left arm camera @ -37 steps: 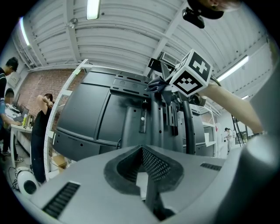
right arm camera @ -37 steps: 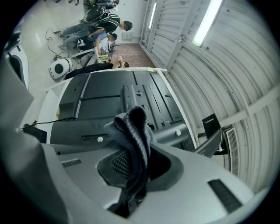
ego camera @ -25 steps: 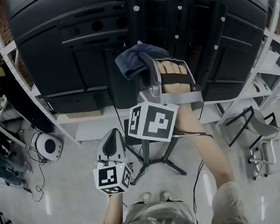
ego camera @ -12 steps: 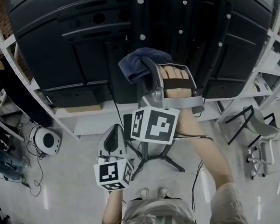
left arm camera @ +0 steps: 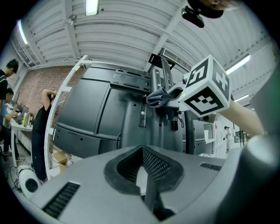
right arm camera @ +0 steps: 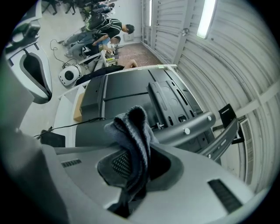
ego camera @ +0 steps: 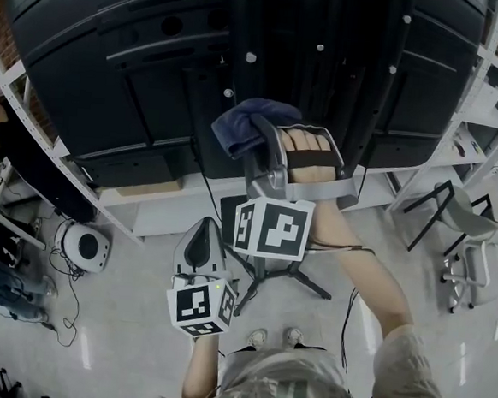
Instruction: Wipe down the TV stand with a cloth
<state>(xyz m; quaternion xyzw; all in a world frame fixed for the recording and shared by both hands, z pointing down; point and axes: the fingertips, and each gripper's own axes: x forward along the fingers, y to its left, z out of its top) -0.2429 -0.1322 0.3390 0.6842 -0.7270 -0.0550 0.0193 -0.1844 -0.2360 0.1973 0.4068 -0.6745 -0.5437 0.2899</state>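
Note:
My right gripper (ego camera: 261, 133) is shut on a blue-grey cloth (ego camera: 247, 118), whose bunched end presses against the black upright post of the TV stand (ego camera: 329, 54). In the right gripper view the cloth (right arm camera: 133, 131) hangs folded between the jaws, with the stand's grey bar (right arm camera: 192, 127) just beyond it. The TV's dark back panel (ego camera: 113, 71) fills the left. My left gripper (ego camera: 200, 248) hangs lower, near the floor side, away from the stand. Its jaws meet with nothing between them (left arm camera: 141, 151), and it faces the stand column (left arm camera: 157, 127).
White shelving frames stand at the left (ego camera: 32, 125) and right (ego camera: 489, 93). The stand's legs (ego camera: 290, 279) spread on the floor, with a round white device (ego camera: 84, 248) and cables to the left and a chair (ego camera: 465, 228) to the right. A cardboard box (ego camera: 142, 190) lies under the TV.
The right gripper and its cloth have slid slightly lower along the stand's post. The left gripper has stayed almost where it was.

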